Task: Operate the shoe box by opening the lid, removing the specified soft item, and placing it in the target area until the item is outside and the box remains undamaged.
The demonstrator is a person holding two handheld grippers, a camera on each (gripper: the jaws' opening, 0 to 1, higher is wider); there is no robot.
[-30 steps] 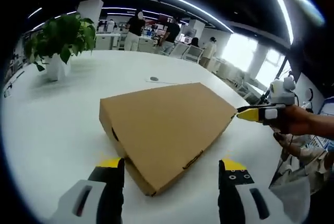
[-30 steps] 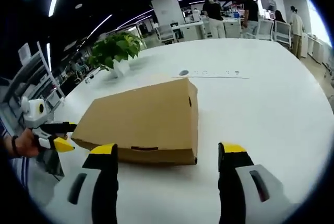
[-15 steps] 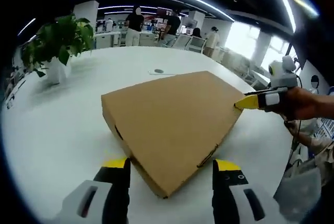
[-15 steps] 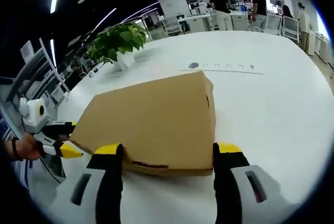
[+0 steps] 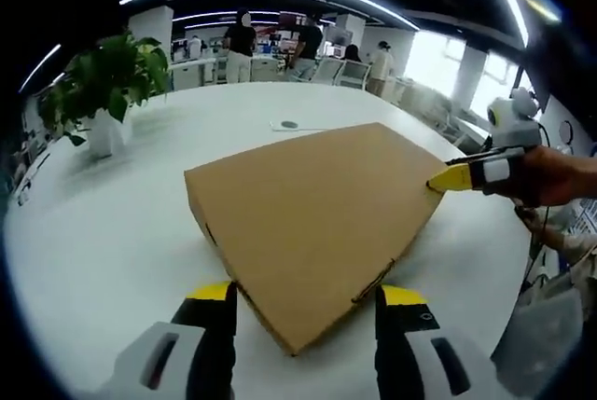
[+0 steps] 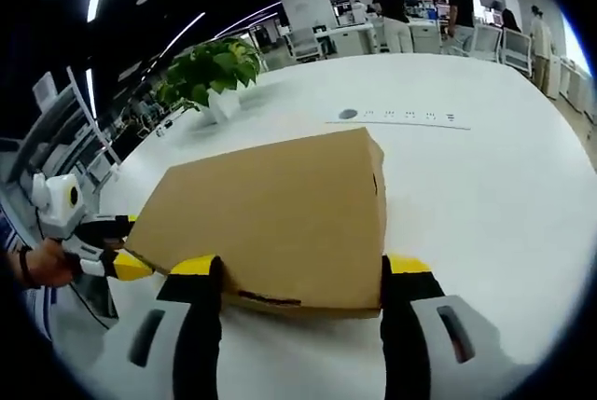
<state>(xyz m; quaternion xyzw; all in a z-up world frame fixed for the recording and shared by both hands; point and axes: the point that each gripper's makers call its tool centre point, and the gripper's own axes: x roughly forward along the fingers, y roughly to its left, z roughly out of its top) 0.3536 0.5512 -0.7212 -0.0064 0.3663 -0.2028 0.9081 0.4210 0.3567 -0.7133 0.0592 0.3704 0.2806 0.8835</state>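
A shut brown cardboard shoe box [image 5: 312, 209] lies flat on a white table [image 5: 112, 223]. My left gripper [image 5: 306, 292] is open, and its yellow-tipped jaws stand either side of the box's near corner. My right gripper [image 6: 300, 265] is also open, its jaws spanning the near edge of the same box [image 6: 270, 218]. In the left gripper view the right gripper [image 5: 462, 176], held by a hand, touches the box's far right corner. In the right gripper view the left gripper [image 6: 107, 260] sits at the box's left corner. The lid is down and hides the inside.
A potted green plant [image 5: 103, 74] stands at the table's far left, also seen as the plant [image 6: 210, 69]. A small round disc [image 5: 290, 124] lies on the table beyond the box. People and desks fill the background. Bare table surrounds the box.
Both grippers have moved in toward the box, so its edges now sit between their open jaws. The box has stayed in place with its lid down.
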